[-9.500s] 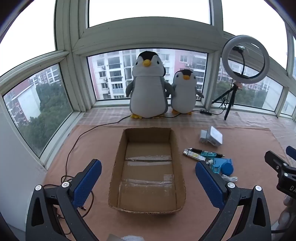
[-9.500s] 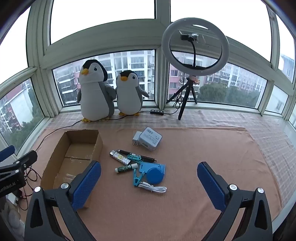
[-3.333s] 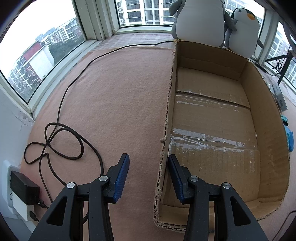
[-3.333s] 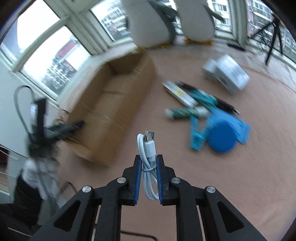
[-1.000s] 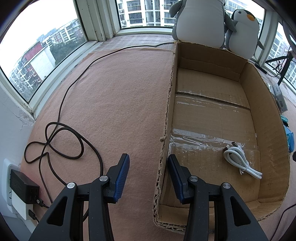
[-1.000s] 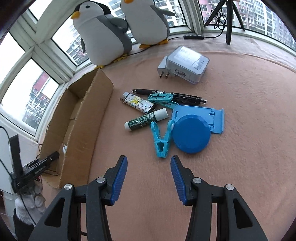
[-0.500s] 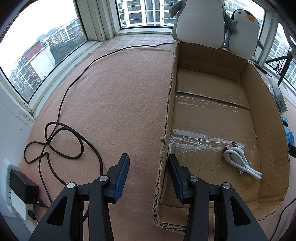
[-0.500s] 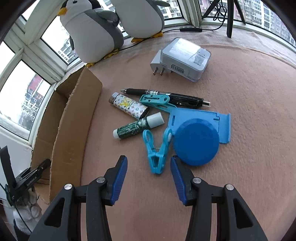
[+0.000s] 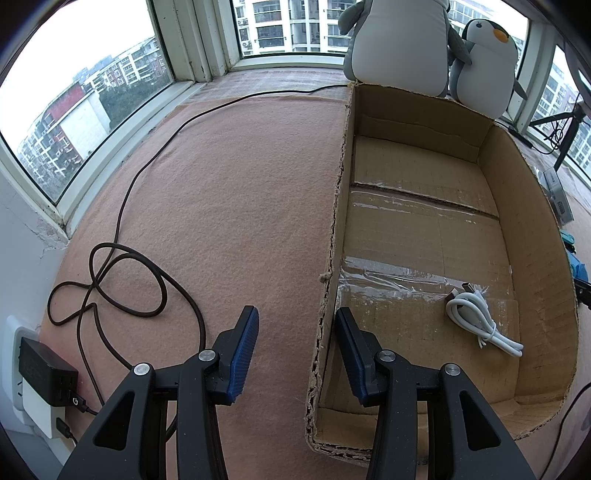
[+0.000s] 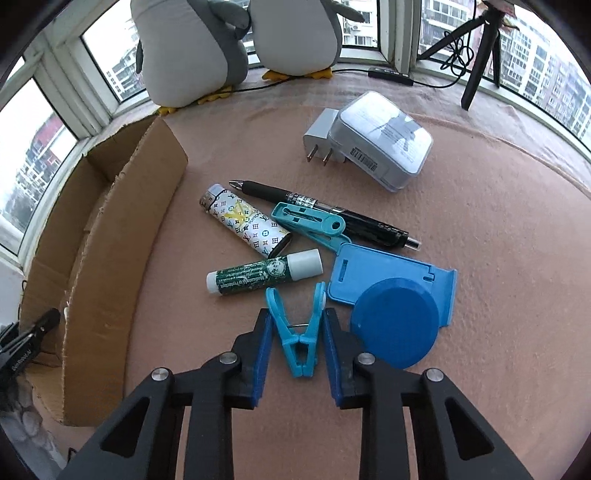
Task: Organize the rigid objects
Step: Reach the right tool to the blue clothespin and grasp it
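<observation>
A home, high up in an apartment block: a bay-window ledge (image 9: 236, 206) covered in pinkish felt, two plush penguins (image 10: 192, 51) against the glass, a light stand's tripod (image 10: 476, 55), and neighbouring residential towers (image 9: 291, 22) outside the windows.

We find the bench (image 10: 480, 229) covered in matt, fuzzy pink felt. The cardboard box (image 9: 532, 206) is rough, raw-edged corrugated board, its floor patched with glossy clear tape (image 9: 391, 277). The clothes peg (image 10: 297, 332) and round lid (image 10: 395, 325) are smooth blue plastic. The plush penguins (image 10: 192, 48) look soft. The charging cable (image 9: 480, 325) is smooth white plastic.
</observation>
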The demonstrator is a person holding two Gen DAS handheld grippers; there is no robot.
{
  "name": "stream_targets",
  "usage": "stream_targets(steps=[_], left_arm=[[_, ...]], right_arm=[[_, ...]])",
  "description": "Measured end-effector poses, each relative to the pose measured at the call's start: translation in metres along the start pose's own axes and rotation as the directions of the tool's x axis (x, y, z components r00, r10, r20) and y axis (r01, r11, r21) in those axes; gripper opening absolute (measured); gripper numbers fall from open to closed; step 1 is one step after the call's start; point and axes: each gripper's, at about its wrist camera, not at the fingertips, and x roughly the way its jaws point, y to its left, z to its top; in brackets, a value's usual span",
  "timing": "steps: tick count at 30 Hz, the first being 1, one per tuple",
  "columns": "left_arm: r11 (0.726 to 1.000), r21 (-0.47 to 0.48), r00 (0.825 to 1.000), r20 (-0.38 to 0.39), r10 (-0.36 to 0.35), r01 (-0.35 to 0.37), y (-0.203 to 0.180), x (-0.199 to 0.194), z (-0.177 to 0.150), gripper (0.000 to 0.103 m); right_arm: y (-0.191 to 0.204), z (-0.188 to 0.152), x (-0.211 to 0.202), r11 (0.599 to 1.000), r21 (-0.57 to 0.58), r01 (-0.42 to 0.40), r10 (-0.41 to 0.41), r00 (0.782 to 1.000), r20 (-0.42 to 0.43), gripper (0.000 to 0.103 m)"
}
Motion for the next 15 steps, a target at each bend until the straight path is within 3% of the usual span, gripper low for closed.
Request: stream_targets(steps=[7,15], left_arm=[[1.000,0.001,1.000,0.000,0.000,0.000,0.000,0.000,0.000,0.047],[1.000,0.002,1.000,0.001,0.001,-0.001,0.000,0.000,-0.001,0.047]], right_arm=[[-0.002,-0.004,-0.006,0.999,0.014,-0.029,0.029,1.000,-0.002,0.024],[0.018,-0.006,-0.050,0.991,0.003,-0.131,0.131,0.989,0.071,0.024]])
